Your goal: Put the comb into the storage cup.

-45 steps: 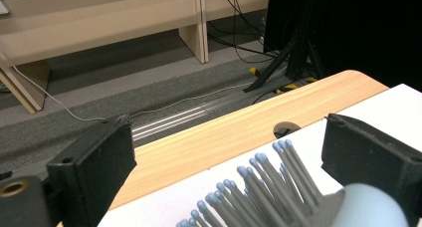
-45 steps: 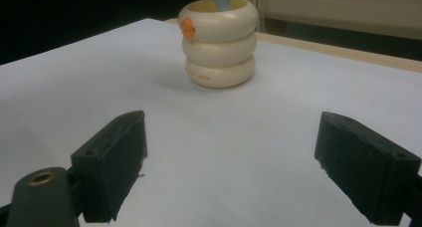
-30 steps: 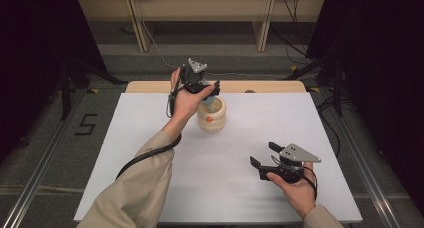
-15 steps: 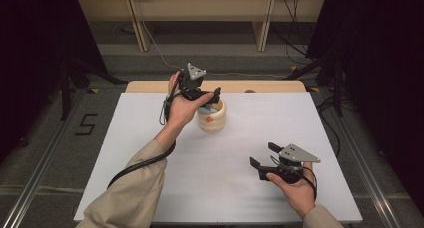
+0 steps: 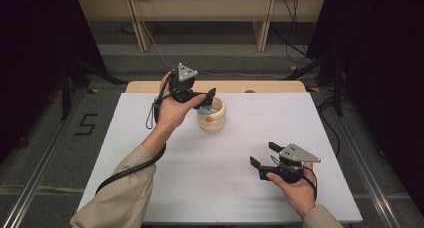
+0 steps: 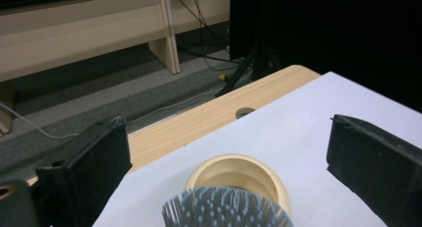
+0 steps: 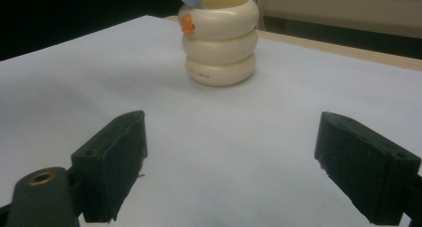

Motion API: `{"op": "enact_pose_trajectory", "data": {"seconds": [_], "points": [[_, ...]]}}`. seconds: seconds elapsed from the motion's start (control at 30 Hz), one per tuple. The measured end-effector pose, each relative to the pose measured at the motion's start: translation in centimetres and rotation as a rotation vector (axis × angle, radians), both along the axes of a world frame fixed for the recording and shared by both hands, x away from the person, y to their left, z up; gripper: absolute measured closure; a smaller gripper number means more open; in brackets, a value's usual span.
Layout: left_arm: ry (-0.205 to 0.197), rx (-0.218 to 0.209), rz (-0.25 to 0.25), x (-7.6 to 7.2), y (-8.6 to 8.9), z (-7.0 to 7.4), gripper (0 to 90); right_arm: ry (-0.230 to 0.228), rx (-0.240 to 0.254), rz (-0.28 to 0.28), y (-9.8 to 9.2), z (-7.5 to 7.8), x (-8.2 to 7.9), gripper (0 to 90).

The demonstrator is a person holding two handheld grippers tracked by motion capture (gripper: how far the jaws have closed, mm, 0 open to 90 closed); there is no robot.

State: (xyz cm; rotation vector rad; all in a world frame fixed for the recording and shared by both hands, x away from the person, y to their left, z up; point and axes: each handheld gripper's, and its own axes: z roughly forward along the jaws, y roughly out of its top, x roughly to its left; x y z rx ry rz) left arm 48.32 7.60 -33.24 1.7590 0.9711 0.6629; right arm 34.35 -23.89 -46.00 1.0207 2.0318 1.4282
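Hovering left tongs [image 5: 207, 99] over cup [image 5: 211, 117]

Left gripper [image 5: 202, 99] and right gripper [image 5: 264, 156], jaws apart

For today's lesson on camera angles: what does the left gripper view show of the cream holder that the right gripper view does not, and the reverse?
The left gripper view looks down on the cream holder, showing its open mouth and the blue bristle head in front of it. The right gripper view shows the holder's side: three stacked rings, an orange spot and small lettering. Both show the holder standing on the white table, framed by wide-apart black jaws.
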Motion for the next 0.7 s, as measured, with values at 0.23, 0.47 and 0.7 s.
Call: {"op": "enact_pose_trajectory", "data": {"seconds": [0.23, 0.47, 0.7], "points": [[-0.005, -0.012, -0.018, -1.5, 1.6, 0.1, 2.7, -0.001, -0.003, -0.001, 0.0, 0.0, 0.0, 13.9], [-0.016, -0.011, -0.032, -3.1, 2.9, -0.1, 2.1, -0.001, -0.003, -0.002, 0.0, 0.0, 0.0, 13.9], [-0.018, -0.017, -0.045, -4.3, 3.9, -0.7, 1.8, -0.005, -0.004, -0.006, 0.0, 0.1, 0.0, 13.9]]}}
